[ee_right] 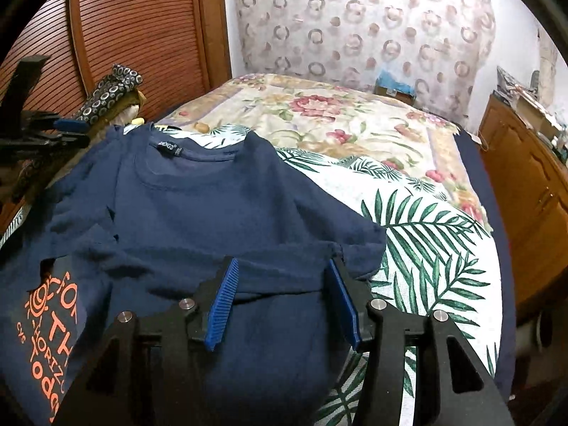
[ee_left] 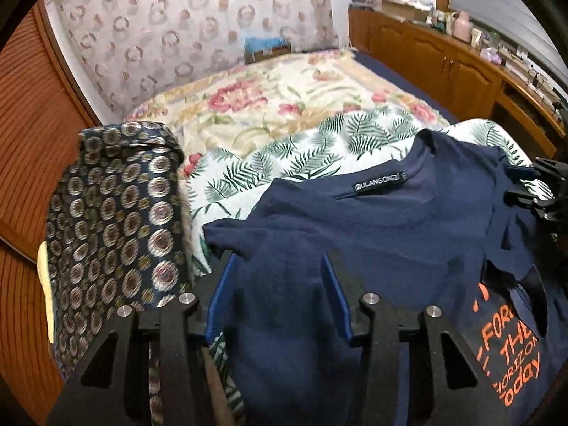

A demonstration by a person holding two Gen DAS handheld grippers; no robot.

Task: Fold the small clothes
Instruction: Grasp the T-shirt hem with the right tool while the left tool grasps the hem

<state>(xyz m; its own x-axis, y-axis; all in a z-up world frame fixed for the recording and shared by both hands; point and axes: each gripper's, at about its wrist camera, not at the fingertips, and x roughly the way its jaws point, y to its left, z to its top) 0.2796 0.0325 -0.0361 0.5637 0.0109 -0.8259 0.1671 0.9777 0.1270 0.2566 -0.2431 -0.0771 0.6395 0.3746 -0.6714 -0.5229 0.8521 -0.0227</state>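
Both tongs, left (ee_left: 277, 294) and right (ee_right: 284, 298), stand half-open over a navy T-shirt (ee_left: 390, 220) (orange lettering) on the bed (ee_left: 269, 99), gripping nothing.

Light: soft, even, indoor; no hard shadows. Glare: faint on cabinets (ee_left: 443, 60) at two o'clock. Distortion: strong fisheye curve, black corners. Blur: slight on tie (ee_left: 113, 213) at nine o'clock; shirt (ee_right: 198, 195) fairly sharp.
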